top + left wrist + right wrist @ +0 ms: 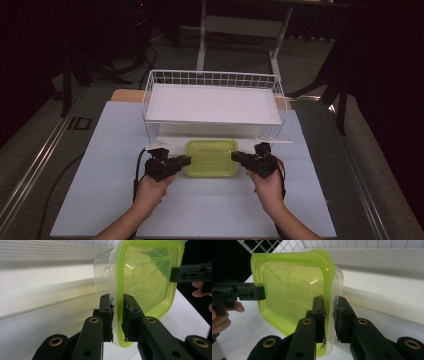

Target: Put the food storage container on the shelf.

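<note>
Both claws, left gripper (186,160) & right gripper (235,156), clamped on opposite rims of the green-lidded container (211,157) just in front of the wire basket (150,87) w/ white tray — keep lift even, lid level

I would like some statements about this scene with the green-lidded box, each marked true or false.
1. The left gripper is shut on the rim of the container. True.
2. The right gripper hangs open, away from the container. False: it is shut on the container's opposite rim.
3. The container has a yellow-green lid on a clear body. True.
4. The container lies inside the wire basket. False: it is in front of the basket, between the two grippers.
5. A white board lies in the wire basket. True.
6. A single hand carries both grippers. False: each gripper is in its own hand.
</note>
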